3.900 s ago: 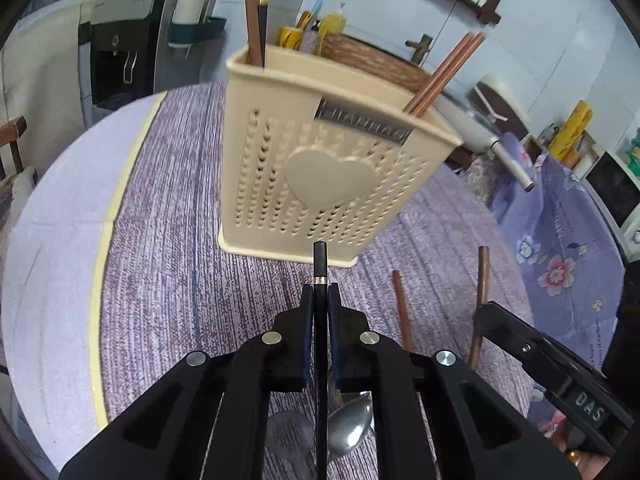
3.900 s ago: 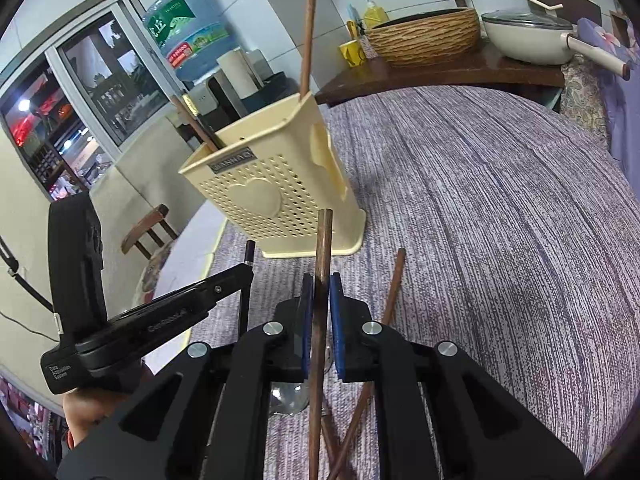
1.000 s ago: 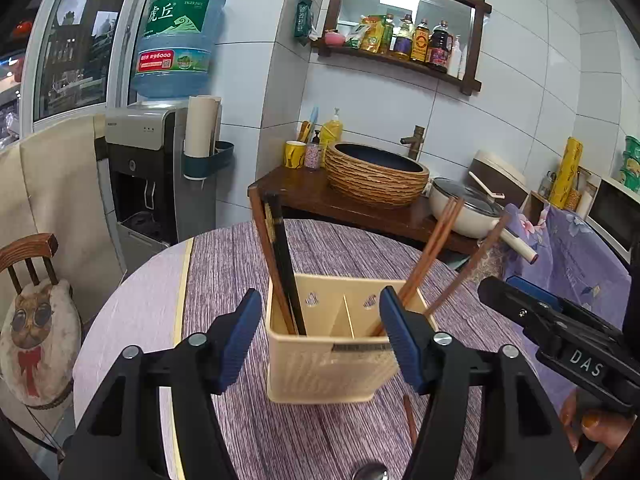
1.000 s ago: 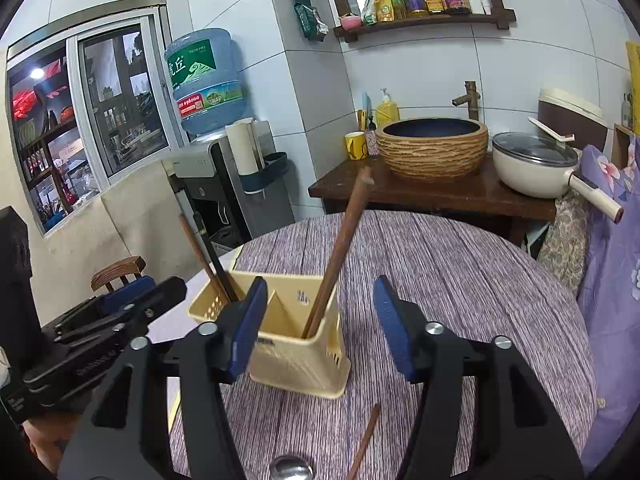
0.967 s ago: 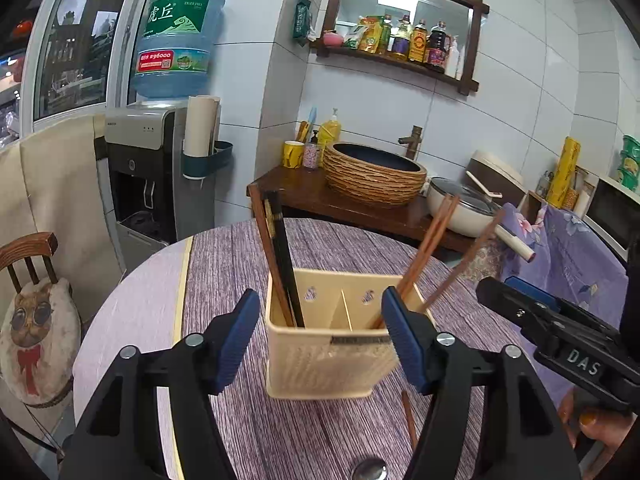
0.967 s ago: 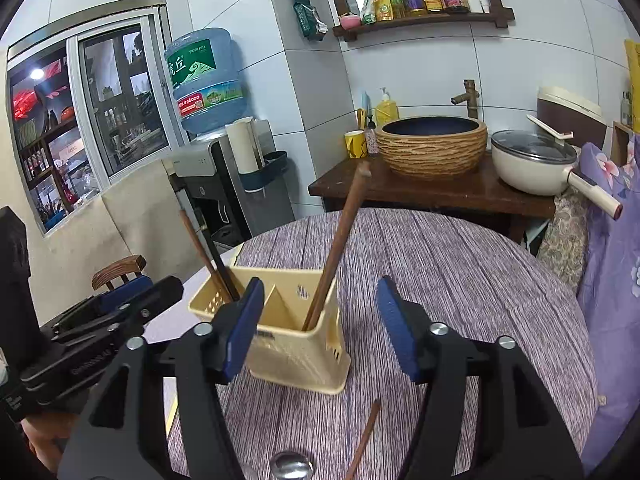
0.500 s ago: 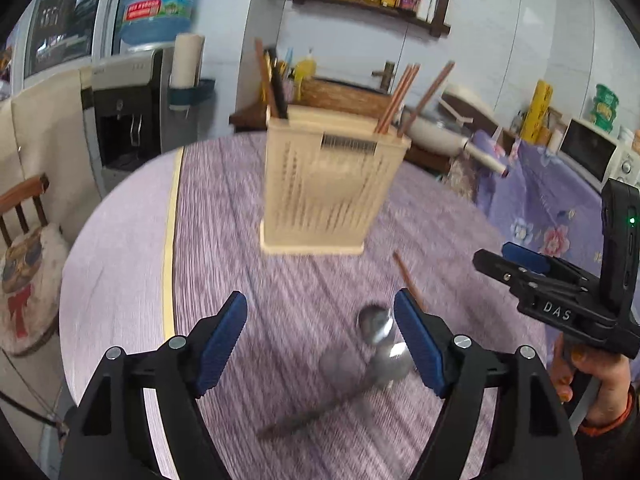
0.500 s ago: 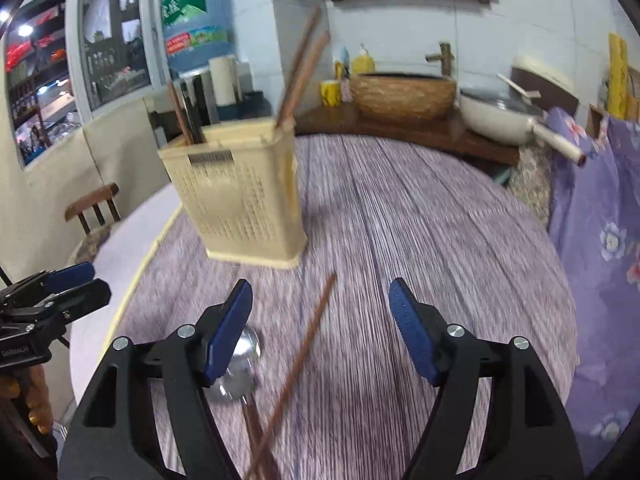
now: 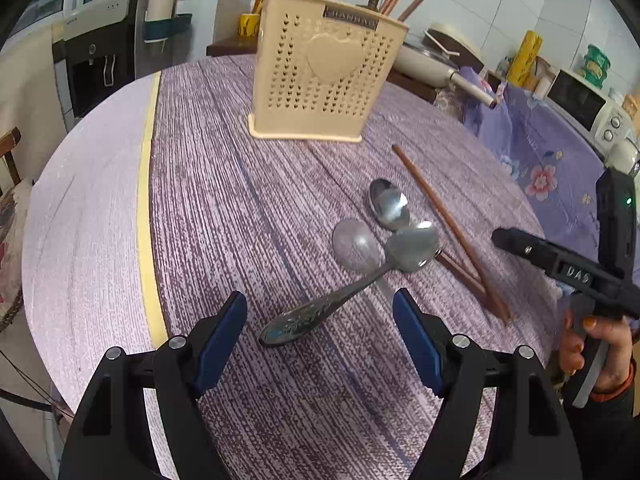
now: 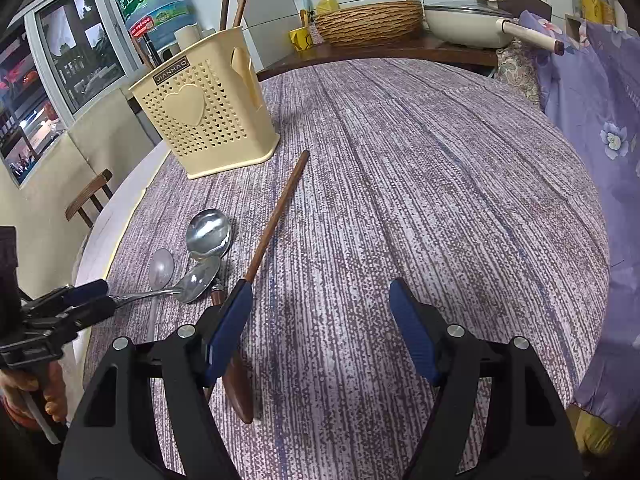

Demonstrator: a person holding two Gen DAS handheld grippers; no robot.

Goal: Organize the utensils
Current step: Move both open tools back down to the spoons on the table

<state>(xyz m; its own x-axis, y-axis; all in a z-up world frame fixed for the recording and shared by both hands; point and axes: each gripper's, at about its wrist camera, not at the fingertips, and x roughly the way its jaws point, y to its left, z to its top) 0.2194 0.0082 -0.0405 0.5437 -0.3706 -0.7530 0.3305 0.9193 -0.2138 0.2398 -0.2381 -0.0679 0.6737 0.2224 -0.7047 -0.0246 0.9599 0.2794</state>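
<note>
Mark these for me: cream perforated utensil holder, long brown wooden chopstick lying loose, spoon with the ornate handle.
Cream perforated utensil holder (image 9: 320,80), left wrist view, front wall by the heart.
Long brown wooden chopstick (image 10: 276,218), right wrist view, mid-shaft.
Spoon with ornate handle (image 9: 304,318), left wrist view, patterned handle.

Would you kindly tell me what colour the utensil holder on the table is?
The utensil holder is pale cream-yellow, perforated with small hearts; clearest in the right wrist view.

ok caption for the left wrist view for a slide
Open left gripper above an ornate spoon on the table, cream utensil holder behind.
</note>
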